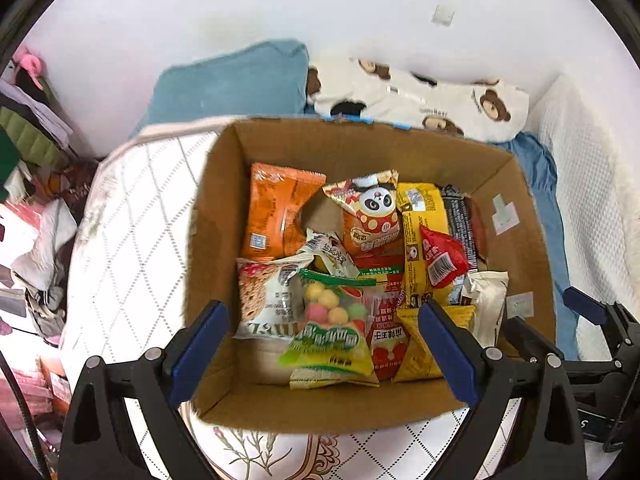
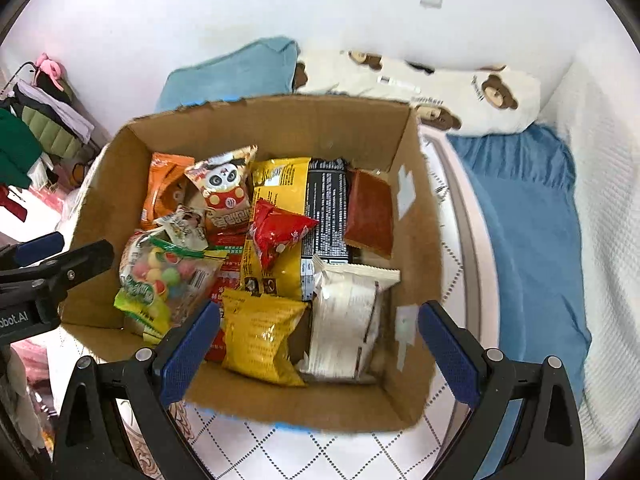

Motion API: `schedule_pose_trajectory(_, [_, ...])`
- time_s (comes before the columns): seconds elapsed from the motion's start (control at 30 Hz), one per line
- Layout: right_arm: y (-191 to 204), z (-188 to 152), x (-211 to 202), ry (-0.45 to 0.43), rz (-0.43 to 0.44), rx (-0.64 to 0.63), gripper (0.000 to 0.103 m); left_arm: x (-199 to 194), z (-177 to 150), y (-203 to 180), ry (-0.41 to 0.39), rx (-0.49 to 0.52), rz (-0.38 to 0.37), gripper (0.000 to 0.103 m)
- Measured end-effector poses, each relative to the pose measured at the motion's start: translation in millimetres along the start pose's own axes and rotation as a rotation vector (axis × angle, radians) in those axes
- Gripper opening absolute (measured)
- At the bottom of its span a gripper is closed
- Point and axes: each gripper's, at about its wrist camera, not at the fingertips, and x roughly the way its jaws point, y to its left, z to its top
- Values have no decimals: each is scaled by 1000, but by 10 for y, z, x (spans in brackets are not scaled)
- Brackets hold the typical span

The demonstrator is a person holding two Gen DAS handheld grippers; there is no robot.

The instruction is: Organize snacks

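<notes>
An open cardboard box (image 1: 216, 208) (image 2: 420, 240) sits on a quilted bed and holds several snack packets. Among them are an orange packet (image 1: 276, 212), a panda packet (image 1: 372, 208) (image 2: 224, 188), a bag of coloured candy balls (image 1: 336, 320) (image 2: 168, 280), a red packet (image 1: 442, 260) (image 2: 276, 232), a yellow bag (image 2: 260, 336) and a white packet (image 2: 348, 320). My left gripper (image 1: 324, 348) hovers open and empty above the box's near side. My right gripper (image 2: 320, 348) is also open and empty above the near edge. The right gripper shows at the right edge of the left view (image 1: 560, 320).
A blue pillow (image 1: 236, 84) and a bear-print pillow (image 1: 420, 96) lie behind the box against the white wall. A blue sheet (image 2: 528, 216) and white blanket (image 2: 600, 200) are to the right. Clothes and clutter (image 1: 28, 128) are off the bed's left side.
</notes>
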Motion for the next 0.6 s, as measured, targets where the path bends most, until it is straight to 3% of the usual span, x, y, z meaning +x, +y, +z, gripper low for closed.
schedule_pose_trajectory(0.6, [105,-794,-1681,-341,-54,18,102,-1341,-826,-71,-298,18,3,97])
